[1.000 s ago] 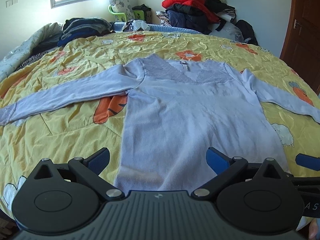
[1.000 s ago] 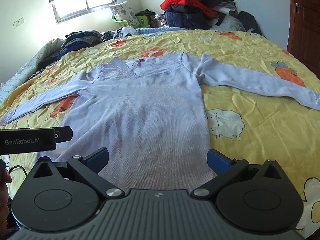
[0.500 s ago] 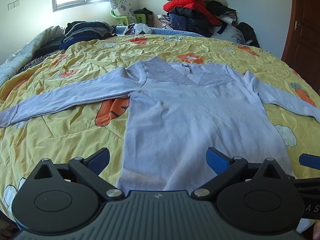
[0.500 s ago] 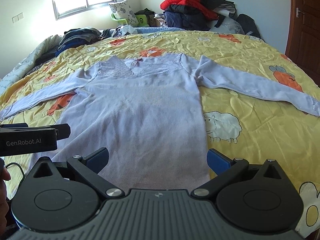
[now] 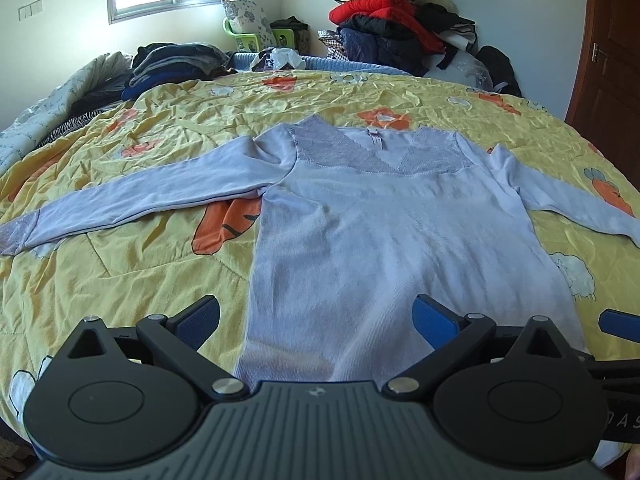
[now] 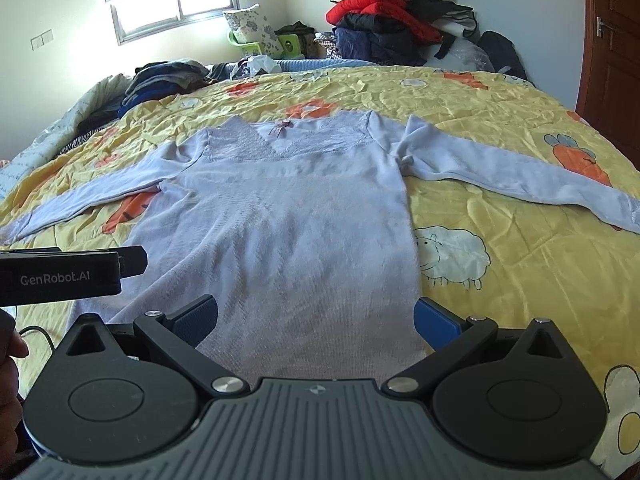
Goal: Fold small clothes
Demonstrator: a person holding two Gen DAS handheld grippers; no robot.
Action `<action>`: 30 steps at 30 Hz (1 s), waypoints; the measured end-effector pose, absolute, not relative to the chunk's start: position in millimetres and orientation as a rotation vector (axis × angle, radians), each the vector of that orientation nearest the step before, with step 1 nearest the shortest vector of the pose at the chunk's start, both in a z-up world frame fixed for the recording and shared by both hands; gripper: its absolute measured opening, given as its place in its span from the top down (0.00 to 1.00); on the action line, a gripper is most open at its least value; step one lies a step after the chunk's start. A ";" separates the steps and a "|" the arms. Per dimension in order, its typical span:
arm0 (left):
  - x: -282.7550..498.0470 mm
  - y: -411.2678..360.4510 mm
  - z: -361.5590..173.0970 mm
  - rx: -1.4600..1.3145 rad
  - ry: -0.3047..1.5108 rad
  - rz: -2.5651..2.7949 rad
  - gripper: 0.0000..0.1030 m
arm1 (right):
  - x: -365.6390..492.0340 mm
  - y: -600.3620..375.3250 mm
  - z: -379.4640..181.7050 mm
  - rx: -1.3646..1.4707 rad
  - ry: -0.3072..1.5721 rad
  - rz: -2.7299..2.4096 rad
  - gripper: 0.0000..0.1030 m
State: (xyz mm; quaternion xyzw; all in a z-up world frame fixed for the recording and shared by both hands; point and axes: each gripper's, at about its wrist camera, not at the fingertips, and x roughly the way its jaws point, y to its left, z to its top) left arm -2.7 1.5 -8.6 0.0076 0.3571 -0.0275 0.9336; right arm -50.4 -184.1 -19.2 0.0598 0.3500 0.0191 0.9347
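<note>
Sweater: lilac long-sleeved sweater [image 5: 392, 232] flat on the carrot-print quilt [image 5: 120, 264], frame centre.
Left gripper [image 5: 316, 316]: jaws apart, empty.
Right gripper [image 6: 316, 316]: jaws apart, empty.

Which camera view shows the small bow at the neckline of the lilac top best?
The right wrist view: the bow reads as a dark ribbon knot there. In the left wrist view it is only a faint pale mark.
</note>
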 end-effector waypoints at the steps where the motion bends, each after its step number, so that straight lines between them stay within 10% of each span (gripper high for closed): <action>1: -1.9 1.3 -9.0 0.016 0.735 -0.058 0.00 | -50.1 -184.8 -19.0 0.126 0.714 0.038 0.00; 30: -6.4 -14.1 -1.0 0.104 0.690 -0.041 0.00 | -65.3 -183.9 -7.4 0.132 0.550 0.161 0.00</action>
